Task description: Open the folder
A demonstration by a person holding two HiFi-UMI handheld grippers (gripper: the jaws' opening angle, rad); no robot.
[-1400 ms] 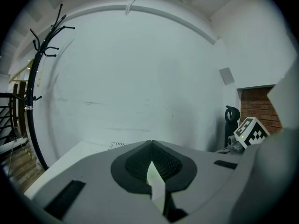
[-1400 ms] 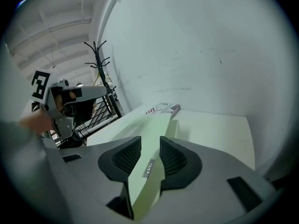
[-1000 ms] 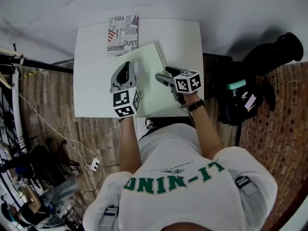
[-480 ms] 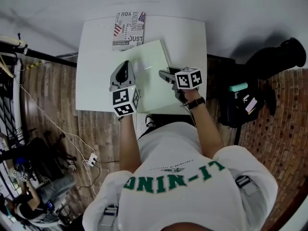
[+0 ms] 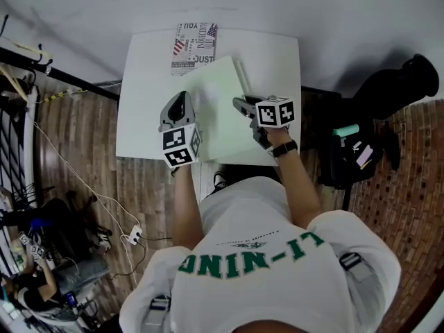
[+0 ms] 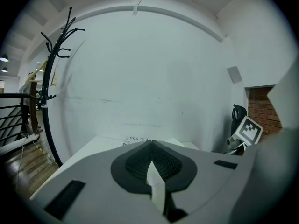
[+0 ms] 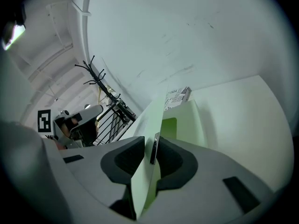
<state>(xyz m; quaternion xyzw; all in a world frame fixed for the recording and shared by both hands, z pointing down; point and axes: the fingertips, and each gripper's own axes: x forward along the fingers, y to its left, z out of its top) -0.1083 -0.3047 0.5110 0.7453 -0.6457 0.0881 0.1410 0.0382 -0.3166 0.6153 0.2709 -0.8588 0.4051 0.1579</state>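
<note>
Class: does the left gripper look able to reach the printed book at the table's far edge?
Probably: bare table lies between left gripper and printed book, but its jaws are clamped on the folder.

Folder point(image 5: 220, 103): thin, pale green, lying askew on the white desk point(image 5: 142, 82), far corner close to the desk's back edge. State: partly open. Front cover point(image 7: 152, 118) is lifted along the right side, and a brighter green inside shows beneath. The cover's edge is pinched in the right claw point(image 7: 152, 148), whose jaws have just been closing.
</note>
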